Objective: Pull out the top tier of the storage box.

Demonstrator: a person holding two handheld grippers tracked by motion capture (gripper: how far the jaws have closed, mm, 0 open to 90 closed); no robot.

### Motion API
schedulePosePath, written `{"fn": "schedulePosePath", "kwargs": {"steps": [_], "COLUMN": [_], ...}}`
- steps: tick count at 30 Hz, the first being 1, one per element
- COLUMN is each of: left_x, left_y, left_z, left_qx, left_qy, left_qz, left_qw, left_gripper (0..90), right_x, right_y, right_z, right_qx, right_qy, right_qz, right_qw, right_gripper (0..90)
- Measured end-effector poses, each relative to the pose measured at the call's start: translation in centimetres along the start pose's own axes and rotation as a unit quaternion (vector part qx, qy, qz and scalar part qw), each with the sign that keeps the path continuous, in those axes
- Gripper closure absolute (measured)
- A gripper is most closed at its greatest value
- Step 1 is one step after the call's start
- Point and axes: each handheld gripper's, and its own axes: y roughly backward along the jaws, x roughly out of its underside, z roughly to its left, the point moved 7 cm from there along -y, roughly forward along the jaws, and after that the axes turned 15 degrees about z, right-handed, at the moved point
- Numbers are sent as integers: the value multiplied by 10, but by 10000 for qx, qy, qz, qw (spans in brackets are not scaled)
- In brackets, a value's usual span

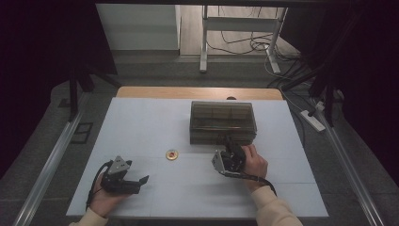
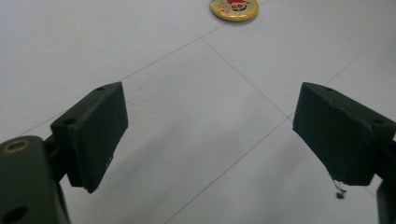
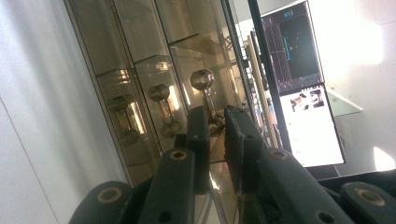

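While the left gripper [image 1: 141, 181] is held wide open near the table's [image 1: 141, 122] front edge, a drawer handle [image 3: 208, 100] of the smoky box [image 1: 223, 121] is clamped by the right gripper [image 3: 215, 122].

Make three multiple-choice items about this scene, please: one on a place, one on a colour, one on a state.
1. Where does the round badge lie?
A. on the white table, between the two hand-held grippers
B. on top of the box
C. on the floor

2. What colour is the box?
A. bright red
B. smoky transparent brown
C. white

3. How do the jaws of the left hand-held gripper stand?
A. closed on the badge
B. closed on the box
C. wide open, nothing between them

Answers:
1 A, the high view shows it on the table between them, in front of the box.
2 B, its compartments show through the tinted walls.
3 C, the left gripper view shows only bare table between the pads.
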Motion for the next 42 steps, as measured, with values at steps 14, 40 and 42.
{"fn": "schedulePosePath", "kwargs": {"steps": [14, 40, 42], "left_x": [0, -1, -1], "left_y": [0, 2, 2], "left_z": [0, 1, 1], "left_qx": [-12, -35, -33], "left_qy": [-1, 18, 18], "left_qz": [-5, -80, -80], "left_qw": [10000, 10000, 10000], "left_gripper": [108, 108, 108], "right_x": [-5, 20, 21], "right_y": [8, 33, 35], "right_z": [-4, 5, 5], "right_qx": [-576, -2936, -3011], "right_qy": [-579, -2251, -2290], "right_qz": [-240, -427, -441], "right_qw": [9964, 9281, 9246], "right_gripper": [618, 354, 353]}}
